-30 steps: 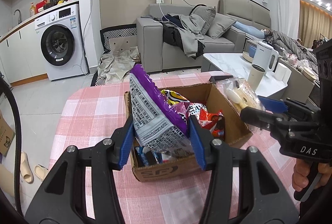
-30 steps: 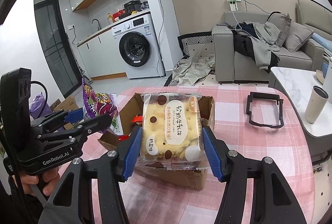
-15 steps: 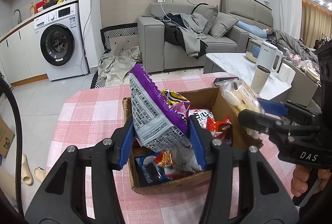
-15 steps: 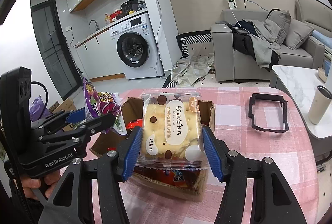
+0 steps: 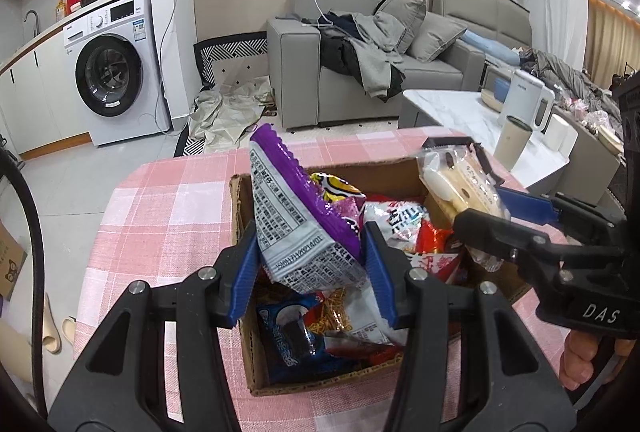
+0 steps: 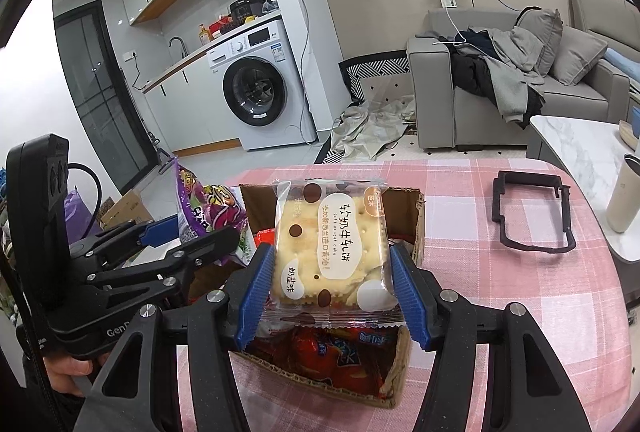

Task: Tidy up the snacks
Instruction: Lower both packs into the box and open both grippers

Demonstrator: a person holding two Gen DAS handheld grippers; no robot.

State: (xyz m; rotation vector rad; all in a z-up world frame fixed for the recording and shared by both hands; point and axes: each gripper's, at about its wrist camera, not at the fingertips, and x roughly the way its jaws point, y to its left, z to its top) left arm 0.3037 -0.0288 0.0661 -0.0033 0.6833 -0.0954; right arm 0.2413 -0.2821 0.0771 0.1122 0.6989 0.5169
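Observation:
My left gripper [image 5: 310, 272] is shut on a purple snack bag [image 5: 296, 216] with a grey printed back, held upright over the open cardboard box [image 5: 240, 199]. The box holds several snack packets, among them a blue one [image 5: 288, 336] and red ones [image 5: 424, 240]. My right gripper [image 6: 332, 292] is shut on a clear-wrapped cracker cake pack [image 6: 332, 252], held above the same box [image 6: 416, 216]. In the left wrist view that pack [image 5: 460, 187] hangs over the box's right side. In the right wrist view the purple bag [image 6: 204, 211] shows at left in the left gripper [image 6: 192, 236].
The box sits on a pink checked tablecloth [image 5: 168, 207]. A black rectangular frame [image 6: 532, 211] lies on the cloth to the right. A cream tumbler [image 6: 624, 191] and a white kettle [image 5: 528, 103] stand on a marble side table [image 5: 460, 111]. A hand [image 5: 580, 360] grips the right tool.
Both grippers have come forward and lower over the box with their snacks still held. The box now looks larger and nearer in both views, with more of its contents showing.

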